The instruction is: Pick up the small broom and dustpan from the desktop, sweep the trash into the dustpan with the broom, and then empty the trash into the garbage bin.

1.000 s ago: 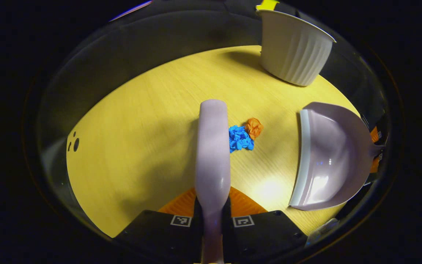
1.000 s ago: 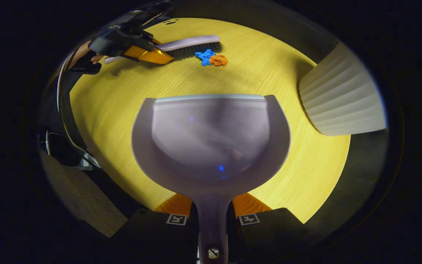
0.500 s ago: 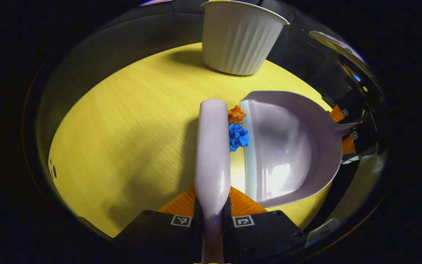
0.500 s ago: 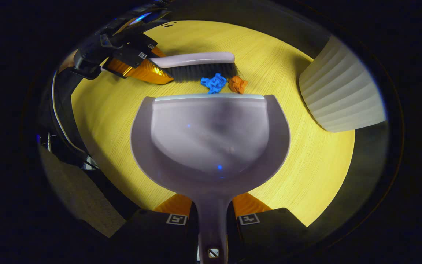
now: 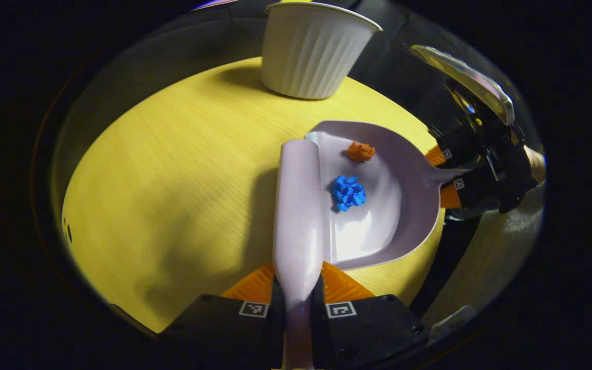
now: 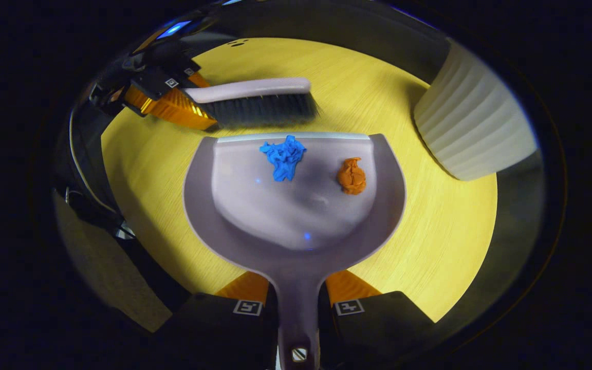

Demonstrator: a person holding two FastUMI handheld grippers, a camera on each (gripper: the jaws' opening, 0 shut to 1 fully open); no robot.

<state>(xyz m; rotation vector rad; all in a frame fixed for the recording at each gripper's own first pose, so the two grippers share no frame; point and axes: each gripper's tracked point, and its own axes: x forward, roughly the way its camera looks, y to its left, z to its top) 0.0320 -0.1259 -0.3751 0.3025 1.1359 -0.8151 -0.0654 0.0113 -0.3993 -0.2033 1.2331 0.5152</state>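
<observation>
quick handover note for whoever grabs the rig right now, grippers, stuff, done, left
Left gripper: shut on the handle of the lilac plastic broom, bristles at the dustpan's lip.
Right gripper: shut on the handle of the lilac plastic dustpan, which lies flat on the yellow wooden desktop.
Crumpled blue paper and crumpled orange paper both lie inside the pan.
Done: sweeping.
Left: lift the pan level and tip it into the white ribbed garbage bin.

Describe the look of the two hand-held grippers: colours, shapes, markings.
Both are built alike. The left hand-held gripper has a black blocky body, two orange ribbed fingers and a small square black-and-white marker at each finger's base. The right hand-held gripper matches: black body, orange fingers, square markers. Seen from afar in the right gripper view, the left one has glossy orange sides.
</observation>
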